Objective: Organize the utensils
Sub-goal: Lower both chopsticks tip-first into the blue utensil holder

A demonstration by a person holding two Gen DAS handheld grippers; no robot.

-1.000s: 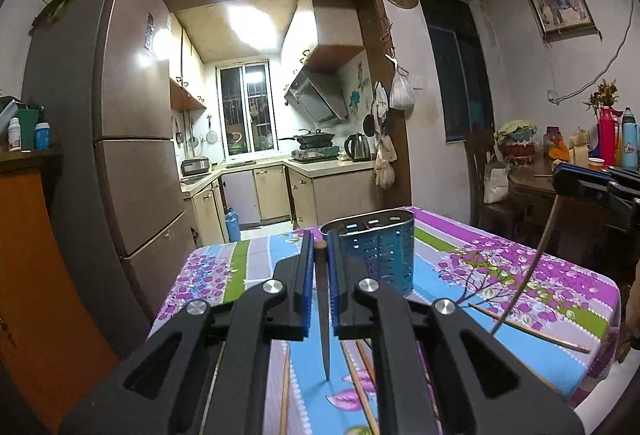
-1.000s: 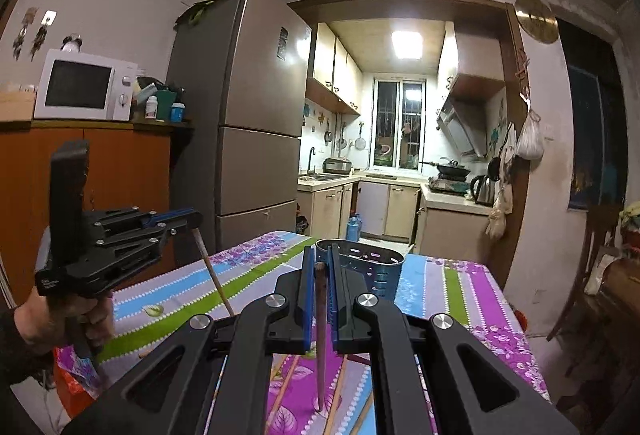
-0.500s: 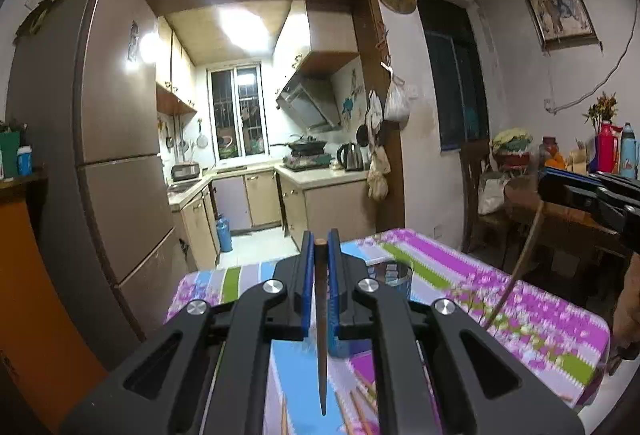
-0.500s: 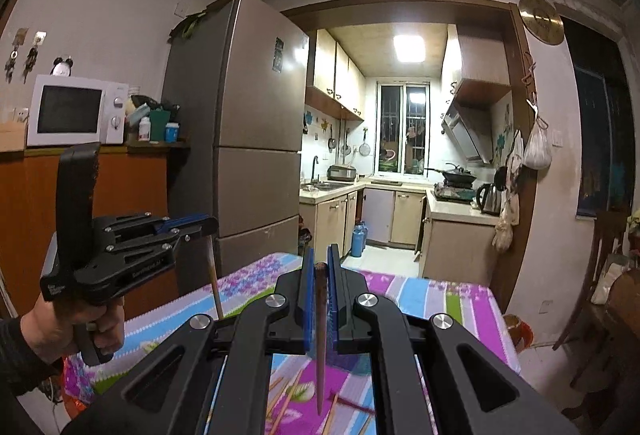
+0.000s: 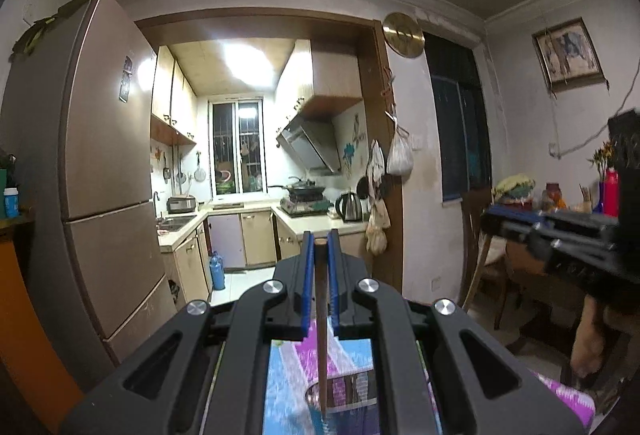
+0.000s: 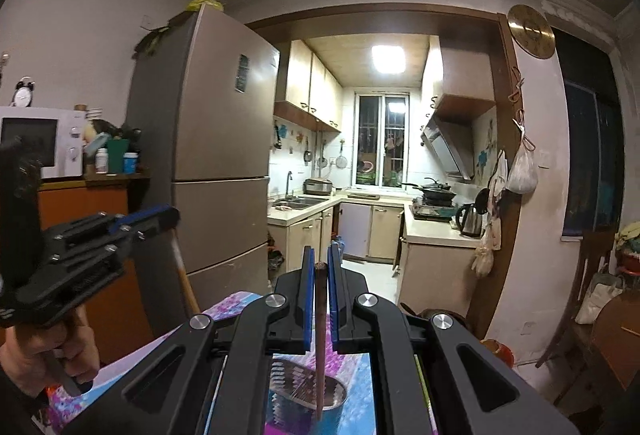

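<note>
My left gripper is shut on a brown chopstick that hangs straight down, its tip over the mouth of the blue perforated utensil holder. My right gripper is shut on another brown chopstick, its tip inside or just above the holder's rim. Each gripper shows in the other's view: the right one at the right edge, the left one at the left with its chopstick.
The floral tablecloth lies below. A tall fridge stands left, a wooden chair and a cluttered side table right. The kitchen lies beyond the doorway. A microwave sits on a cabinet.
Both grippers have risen and moved over the utensil holder. It was ahead on the table and now sits directly beneath both chopstick tips.
</note>
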